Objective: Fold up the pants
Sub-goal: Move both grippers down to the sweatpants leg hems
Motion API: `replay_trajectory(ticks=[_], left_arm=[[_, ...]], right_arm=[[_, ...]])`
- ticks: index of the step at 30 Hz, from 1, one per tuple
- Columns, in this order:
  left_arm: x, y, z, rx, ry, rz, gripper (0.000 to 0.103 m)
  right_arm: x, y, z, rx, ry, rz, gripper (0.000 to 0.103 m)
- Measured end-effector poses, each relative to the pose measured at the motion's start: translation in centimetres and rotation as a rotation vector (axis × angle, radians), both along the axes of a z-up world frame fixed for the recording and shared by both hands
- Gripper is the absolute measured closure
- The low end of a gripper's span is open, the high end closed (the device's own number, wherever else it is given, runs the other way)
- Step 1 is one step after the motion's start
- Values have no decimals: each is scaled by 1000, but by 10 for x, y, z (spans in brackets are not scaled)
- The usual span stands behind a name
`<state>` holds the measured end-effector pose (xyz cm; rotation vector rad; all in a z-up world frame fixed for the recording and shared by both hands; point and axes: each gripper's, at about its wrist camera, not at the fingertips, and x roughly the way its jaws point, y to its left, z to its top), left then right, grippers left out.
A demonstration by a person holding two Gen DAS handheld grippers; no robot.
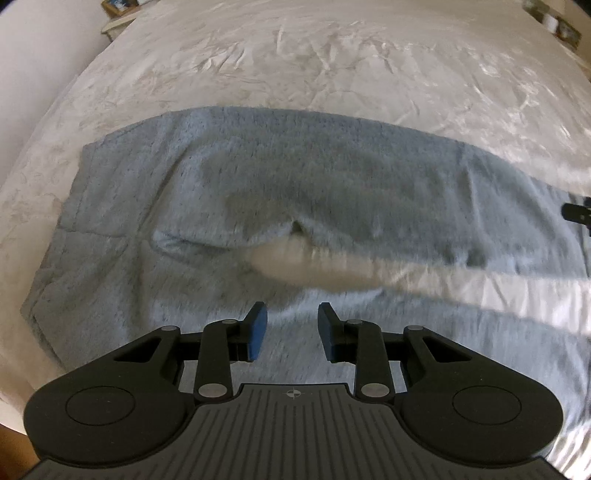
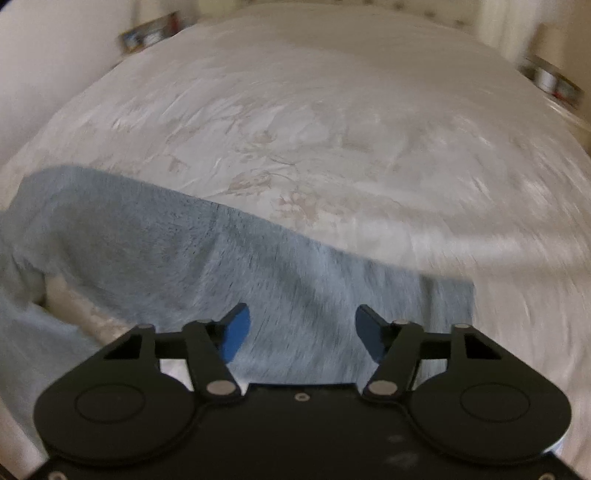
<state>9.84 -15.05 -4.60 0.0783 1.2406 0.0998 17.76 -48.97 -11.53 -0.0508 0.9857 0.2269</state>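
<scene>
pants (image 1: pixel 258 177) of grey-blue fleece lay spread across a bed (image 1: pixel 332 66) under two parted claws.

the fuzzy pants stretched sideways over the pale, wrinkled floral bedspread, one leg lying over the other with a strip of bedspread showing between them. the left claw (image 1: pixel 292 330) pointed down over the nearer leg, its blue pads (image 1: pixel 258 332) apart with nothing pinched between them. in the right wrist view, the right claw (image 2: pixel 303 332) was over the pants (image 2: pixel 184 258) near their end, jaws wider apart and gripping nothing. both views were blurred. small shelves with items (image 1: pixel 114 5) stood past the bed's far corners.
</scene>
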Motion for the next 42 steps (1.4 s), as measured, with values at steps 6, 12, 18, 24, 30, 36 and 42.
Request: replay_trajectory(ticks=[6,12,18,24,30,36,42], left_arm=[[36,-4,-18,-12,53,-19,73],[77,2,-31,-72,79,1,73],[112,8,-30,-158,69,32,73],[135,7,-22,-259,41,45,73],[158,1,-27,-354,62,74,73],[170,-2,-39,-374,105,105,73],[175,3,-47,-386,131,143,73]], right_arm=[[61,21,-15,-52,-10,178,38],[102,54,-37,-81,17,333,33],[125,79,-67,-81,85,420,85],[82,86,-42,-56,11,448,93],[27,95,-32,-33,-10,451,93],[11,103,-41,-49,2,458,93],[15,97,-40,-27,0,416,93]])
